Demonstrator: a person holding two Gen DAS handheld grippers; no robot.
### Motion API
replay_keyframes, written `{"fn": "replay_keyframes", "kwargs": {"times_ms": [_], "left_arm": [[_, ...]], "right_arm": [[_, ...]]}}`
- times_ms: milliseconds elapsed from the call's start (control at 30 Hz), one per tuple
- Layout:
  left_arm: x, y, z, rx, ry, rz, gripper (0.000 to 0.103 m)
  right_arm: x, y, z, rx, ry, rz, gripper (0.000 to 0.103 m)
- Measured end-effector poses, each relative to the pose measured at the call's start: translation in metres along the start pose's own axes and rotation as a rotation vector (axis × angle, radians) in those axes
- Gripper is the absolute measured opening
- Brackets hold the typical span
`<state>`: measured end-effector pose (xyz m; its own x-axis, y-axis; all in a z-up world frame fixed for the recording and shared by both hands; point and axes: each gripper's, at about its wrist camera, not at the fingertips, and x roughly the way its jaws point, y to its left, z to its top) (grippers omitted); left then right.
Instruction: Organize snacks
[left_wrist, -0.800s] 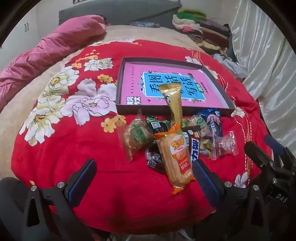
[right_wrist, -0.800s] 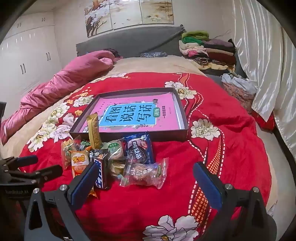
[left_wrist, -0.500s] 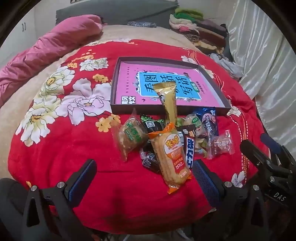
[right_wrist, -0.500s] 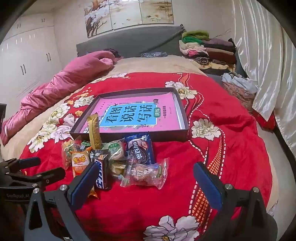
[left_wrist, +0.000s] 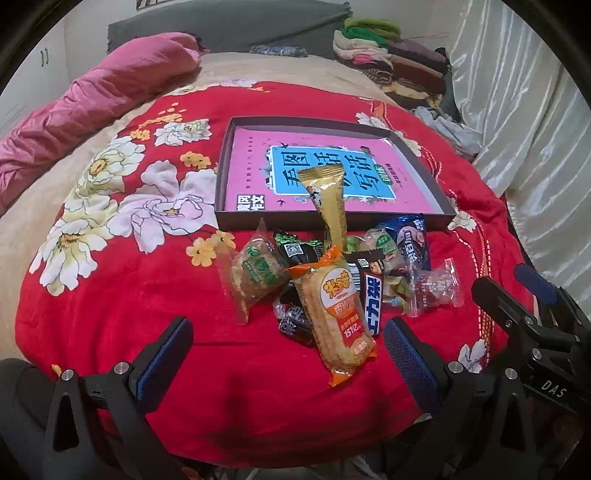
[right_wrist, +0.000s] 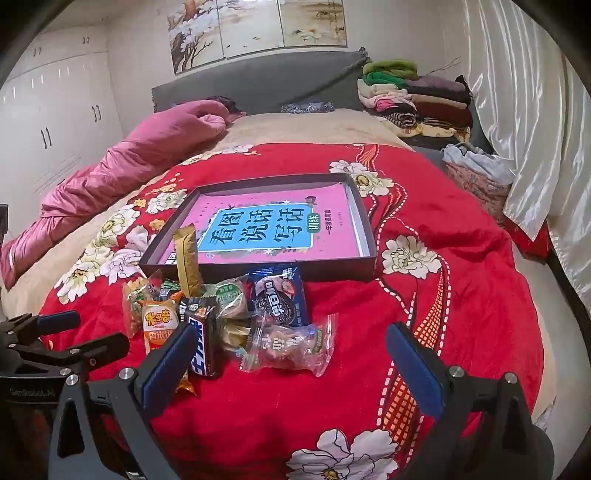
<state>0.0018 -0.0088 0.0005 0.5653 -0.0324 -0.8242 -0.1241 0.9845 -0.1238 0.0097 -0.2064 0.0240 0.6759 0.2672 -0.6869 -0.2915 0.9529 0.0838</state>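
Room: your bed fills both views, with white wardrobes (right_wrist: 55, 110) on one side, a shiny curtain (right_wrist: 535, 129) on the other and a grey headboard (right_wrist: 258, 85) at the far end.
Surface: red floral blanket (left_wrist: 122, 295) spread over the bed; a pink duvet (left_wrist: 92, 103) is bunched along its far left edge, and folded clothes (right_wrist: 417, 99) are stacked by the curtain.
Box: shallow dark tray (left_wrist: 417, 219) lying flat on the blanket, lined with a pink sheet printed in Chinese.
Snacks: pile of wrapped snacks (left_wrist: 332, 273) sits on the blanket just in front of the tray (one gold bar (left_wrist: 328, 199) leans over its near wall).
Left gripper (left_wrist: 288, 362): you have its jaws spread wide above the near end of the pile, holding nothing.
Right gripper (right_wrist: 291, 369): jaws equally wide, hovering over a clear-wrapped sweet (right_wrist: 288, 343), empty.
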Motion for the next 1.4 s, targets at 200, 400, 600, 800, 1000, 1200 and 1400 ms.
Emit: {"fn": "replay_keyframes", "kwargs": {"times_ms": [200,400,600,800,1000,1200,1400], "left_arm": [[0.0003,-0.0002,-0.0007,0.005,0.004,-0.008,0.103],[0.0001,-0.0008,-0.0014,0.006,0.003,-0.010,0.103],[0.0005,-0.0018,-0.0017,0.006,0.003,-0.011,0.103],[0.0006,-0.0018,-0.0018,0.007,0.003,-0.011,0.103],[0.0020,-0.0026,-0.0019,0.009,0.007,-0.016,0.103],[0.0033,-0.0026,-0.0020,0.011,0.013,-0.019,0.103],[0.0065,-0.0003,-0.0028,0.004,0.029,-0.026,0.103]], "right_arm": [[0.0002,-0.0008,-0.0001,-0.001,0.000,0.001,0.103],[0.0002,-0.0010,0.0000,-0.002,0.000,0.001,0.103],[0.0001,-0.0009,0.0000,-0.001,0.001,0.001,0.103],[0.0003,-0.0014,0.0002,-0.001,0.001,0.001,0.103],[0.0006,-0.0020,0.0005,-0.001,0.001,0.000,0.103],[0.0004,-0.0021,-0.0002,0.004,0.003,-0.001,0.103],[0.0012,-0.0072,-0.0003,0.009,0.009,-0.003,0.103]]}}
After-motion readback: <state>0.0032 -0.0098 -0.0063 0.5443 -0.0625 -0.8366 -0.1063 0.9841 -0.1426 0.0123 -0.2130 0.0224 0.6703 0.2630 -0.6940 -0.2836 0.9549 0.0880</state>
